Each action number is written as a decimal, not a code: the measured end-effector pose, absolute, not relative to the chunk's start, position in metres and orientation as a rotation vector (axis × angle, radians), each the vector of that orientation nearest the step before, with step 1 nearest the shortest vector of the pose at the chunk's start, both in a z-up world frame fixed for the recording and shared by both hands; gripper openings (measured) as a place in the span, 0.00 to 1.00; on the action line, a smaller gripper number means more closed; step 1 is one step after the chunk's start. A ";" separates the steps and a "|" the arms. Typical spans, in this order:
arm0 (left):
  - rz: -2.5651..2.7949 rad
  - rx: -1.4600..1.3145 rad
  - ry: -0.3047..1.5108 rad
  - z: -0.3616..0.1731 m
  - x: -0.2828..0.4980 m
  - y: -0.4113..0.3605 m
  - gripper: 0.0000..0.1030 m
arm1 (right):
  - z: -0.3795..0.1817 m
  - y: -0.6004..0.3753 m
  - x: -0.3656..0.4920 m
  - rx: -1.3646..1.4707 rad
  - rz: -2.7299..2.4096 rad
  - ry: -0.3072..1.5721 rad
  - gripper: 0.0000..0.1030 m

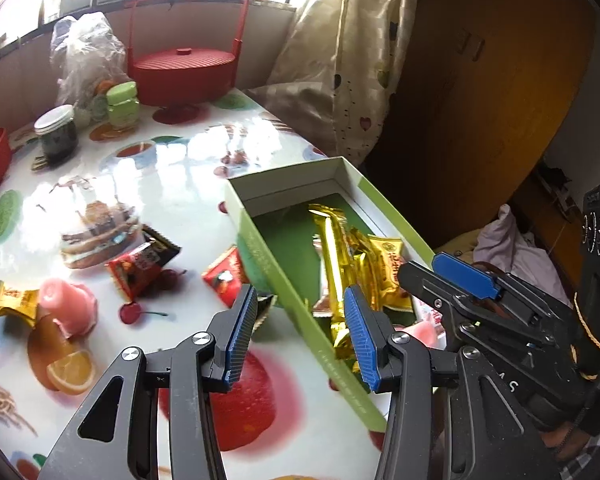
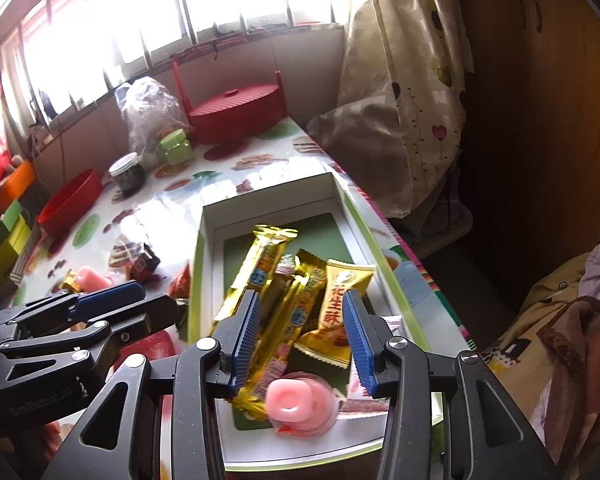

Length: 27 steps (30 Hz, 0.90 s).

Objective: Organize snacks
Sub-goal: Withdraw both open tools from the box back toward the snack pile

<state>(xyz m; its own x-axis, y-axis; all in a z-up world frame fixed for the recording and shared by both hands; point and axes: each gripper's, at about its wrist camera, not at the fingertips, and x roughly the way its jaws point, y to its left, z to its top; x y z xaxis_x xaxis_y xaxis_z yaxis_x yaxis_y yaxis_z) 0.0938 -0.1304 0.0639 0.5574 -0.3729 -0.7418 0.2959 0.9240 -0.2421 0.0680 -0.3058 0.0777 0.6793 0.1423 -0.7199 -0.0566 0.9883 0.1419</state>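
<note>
My left gripper [image 1: 305, 334] hangs right in front, its ribbed blue pads [image 1: 242, 334] parted and nothing between them, poised over the near wall of the green cardboard box [image 1: 300, 304]. My right gripper [image 2: 300, 340] is released too, jaws apart above the box [image 2: 396, 284], gripping nothing; just below it a glossy pink jelly cup [image 2: 300, 406] sits at the near end of the box floor. Beside that lie the crinkly gold foil bars [image 2: 260, 268], long and shiny, and a flat yellow peanut-candy packet [image 2: 336, 312] leaning against them. So some snacks are already in the box, while others are out on the table to its left: two red wrappers [image 1: 134, 274], a dark one behind them, another pink jelly cup [image 1: 66, 300] and a small gold packet [image 1: 16, 302] touching it. The table [image 1: 172, 168] wears a slick, glaring oilcloth printed with fruit and cakes. Further back stand a dark jar with a white lid [image 1: 57, 134], a pale green jar [image 1: 122, 104], a crumpled clear plastic bag [image 1: 86, 54], a red bowl [image 2: 70, 202], and a ridged red lidded basket [image 1: 184, 70] with a tall handle. Behind all that, barred bright windows [image 2: 140, 16], a cream heart-print curtain [image 2: 412, 92] and a brown wooden cupboard [image 1: 488, 92].
</note>
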 end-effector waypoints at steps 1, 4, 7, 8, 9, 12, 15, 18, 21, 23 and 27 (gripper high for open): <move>-0.389 -0.087 0.892 0.065 0.093 -0.128 0.45 | 0.078 -0.304 0.068 0.113 0.114 0.816 0.41; -0.379 -0.089 0.881 0.067 0.089 -0.122 0.45 | 0.080 -0.299 0.067 0.116 0.122 0.811 0.41; -0.358 -0.077 0.858 0.070 0.084 -0.116 0.45 | 0.082 -0.291 0.065 0.110 0.129 0.805 0.41; -0.358 -0.080 0.856 0.071 0.084 -0.114 0.45 | 0.082 -0.289 0.065 0.110 0.131 0.801 0.42; -0.356 -0.079 0.851 0.072 0.082 -0.112 0.45 | 0.083 -0.287 0.064 0.110 0.134 0.800 0.42; -0.342 -0.070 0.840 0.074 0.080 -0.106 0.45 | 0.083 -0.281 0.063 0.113 0.144 0.797 0.43; -0.324 -0.069 0.829 0.074 0.078 -0.099 0.45 | 0.084 -0.274 0.063 0.110 0.158 0.795 0.44; -0.301 -0.062 0.822 0.074 0.076 -0.091 0.45 | 0.084 -0.267 0.064 0.106 0.169 0.795 0.46; -0.289 -0.059 0.814 0.074 0.074 -0.084 0.45 | 0.083 -0.259 0.065 0.104 0.184 0.796 0.48; -0.278 -0.062 0.812 0.074 0.073 -0.078 0.45 | 0.083 -0.255 0.065 0.104 0.195 0.791 0.51; -0.260 -0.072 0.805 0.073 0.071 -0.066 0.45 | 0.083 -0.243 0.067 0.100 0.224 0.782 0.55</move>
<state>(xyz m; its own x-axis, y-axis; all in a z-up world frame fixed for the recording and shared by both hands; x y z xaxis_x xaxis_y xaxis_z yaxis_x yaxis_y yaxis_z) 0.0714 -0.0665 0.0733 0.6633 -0.2569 -0.7029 0.2025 0.9658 -0.1620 0.0667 -0.2428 0.0833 0.6872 0.2365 -0.6869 -0.1627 0.9716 0.1718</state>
